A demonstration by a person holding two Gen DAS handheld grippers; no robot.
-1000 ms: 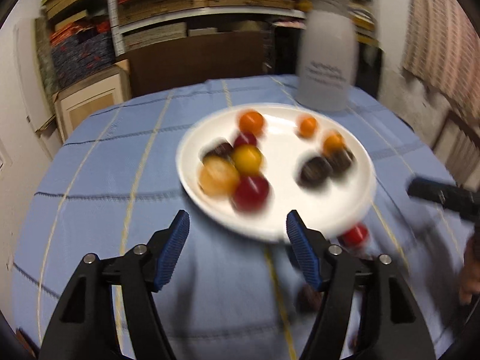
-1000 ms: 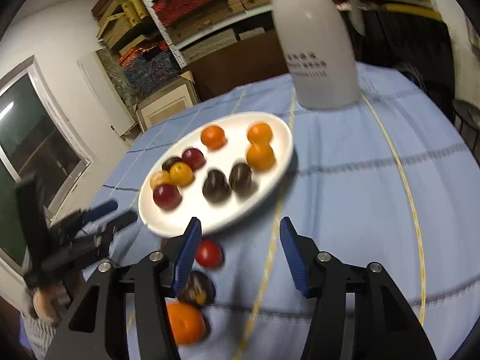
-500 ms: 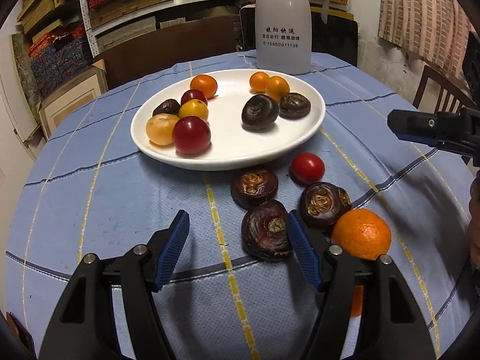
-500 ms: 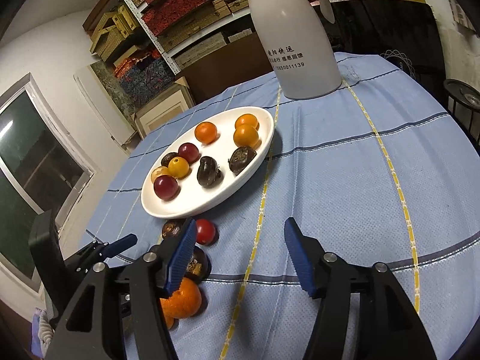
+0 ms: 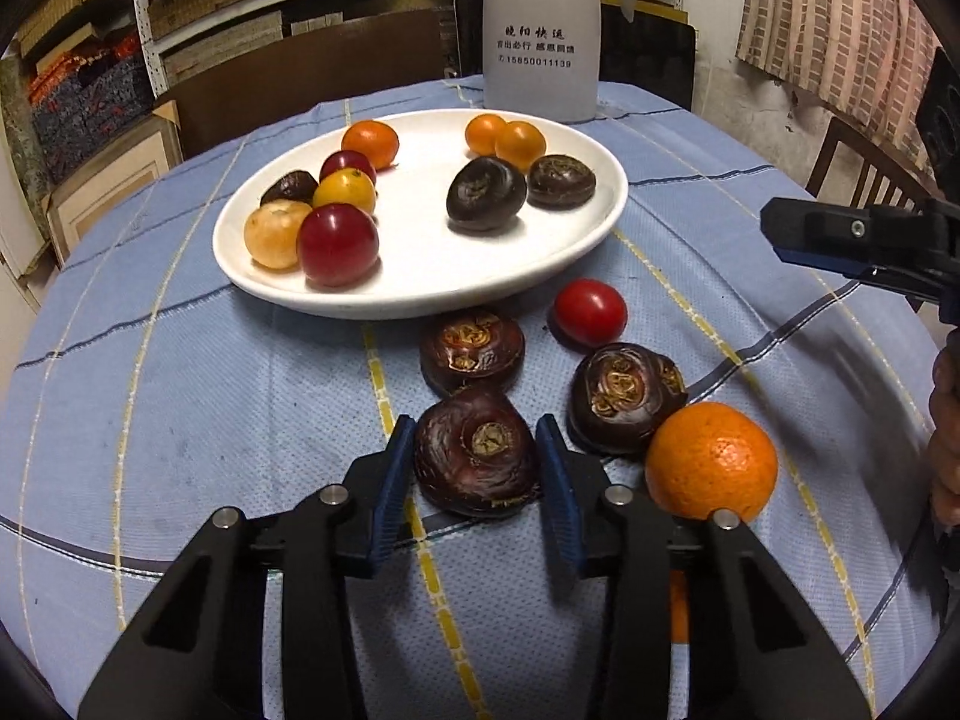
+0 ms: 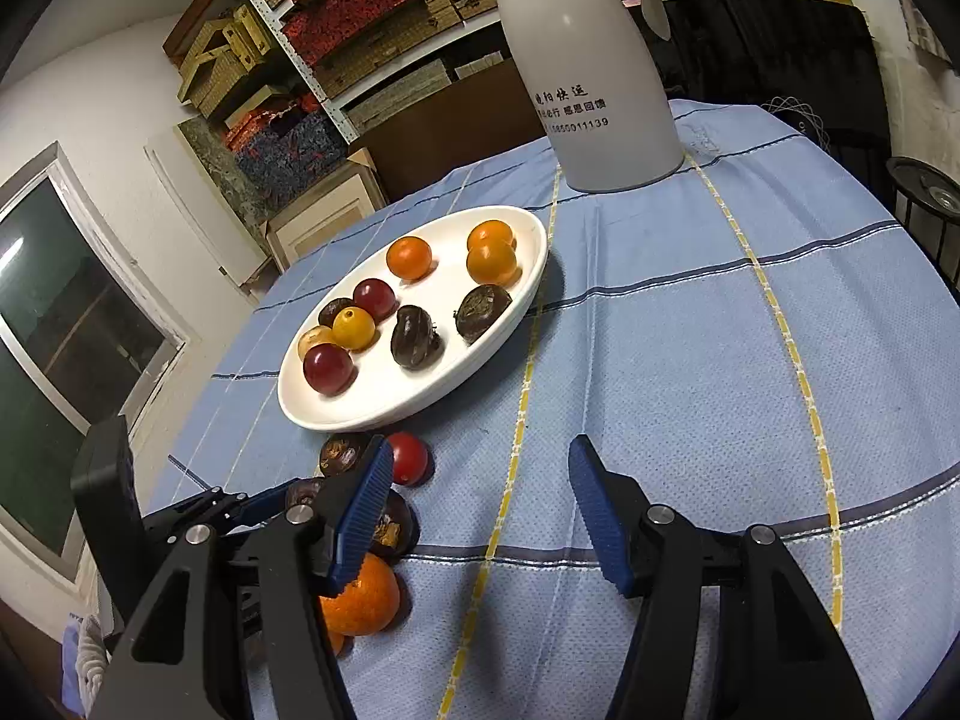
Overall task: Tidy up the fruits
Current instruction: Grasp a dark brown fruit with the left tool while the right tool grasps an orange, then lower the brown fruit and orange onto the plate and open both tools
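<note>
A white plate on the blue checked cloth carries several small fruits: oranges, red and yellow tomatoes, dark water chestnuts. In front of it lie loose fruits: a red tomato, two water chestnuts and an orange. A third, nearest water chestnut sits on the cloth between the blue pads of my left gripper. Its jaws are closing and both pads touch the chestnut's sides. My right gripper hovers open over bare cloth to the right of the loose fruits, holding nothing.
A tall white thermos jug stands behind the plate. A wooden chair is beyond the table's right edge, and stocked shelves line the far wall. A person's hand shows at the right border.
My left gripper came down from above the plate to the loose fruits, and its jaws closed from wide apart onto the nearest water chestnut. The right gripper has hardly moved.
</note>
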